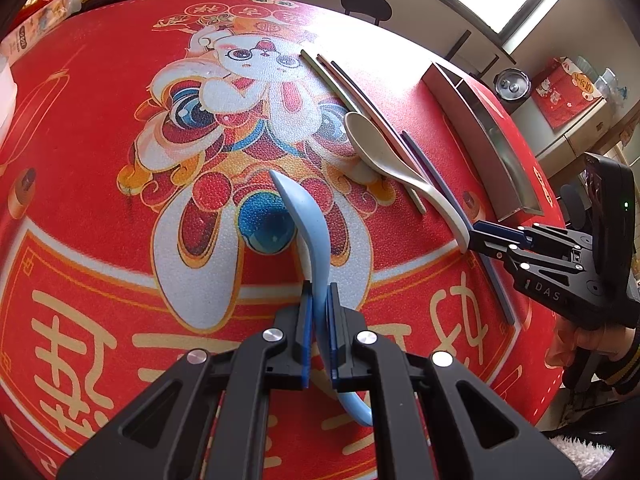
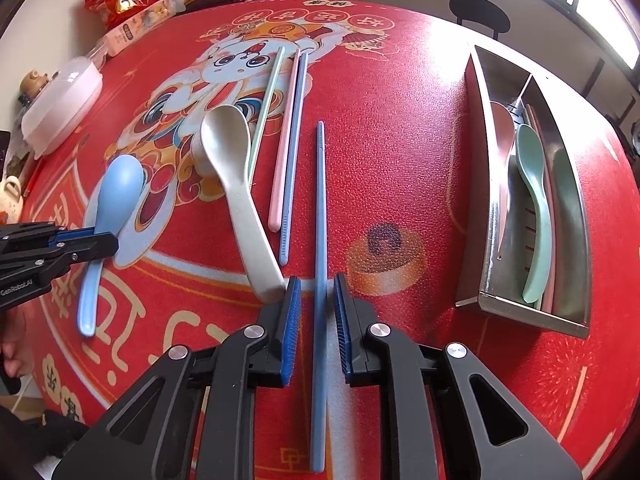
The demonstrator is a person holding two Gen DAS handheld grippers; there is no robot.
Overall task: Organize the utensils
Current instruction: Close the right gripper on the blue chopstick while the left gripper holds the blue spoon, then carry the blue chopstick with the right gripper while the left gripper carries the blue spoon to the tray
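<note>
Left gripper (image 1: 319,332) clamps blue spoon (image 1: 308,220) handle at lower centre, bowl tilted up. Right gripper (image 2: 314,320) is narrow, pads not yet pressing blue chopstick (image 2: 319,280) on tabletop (image 2: 400,160). You centre it, squeeze fully, then lift toward steel tray (image 2: 478,200) at right edge.

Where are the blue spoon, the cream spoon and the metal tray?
blue spoon (image 2: 120,188): right wrist view, on its bowl.
cream spoon (image 2: 226,136): right wrist view, on its bowl.
metal tray (image 2: 478,184): right wrist view, on its left wall.
</note>
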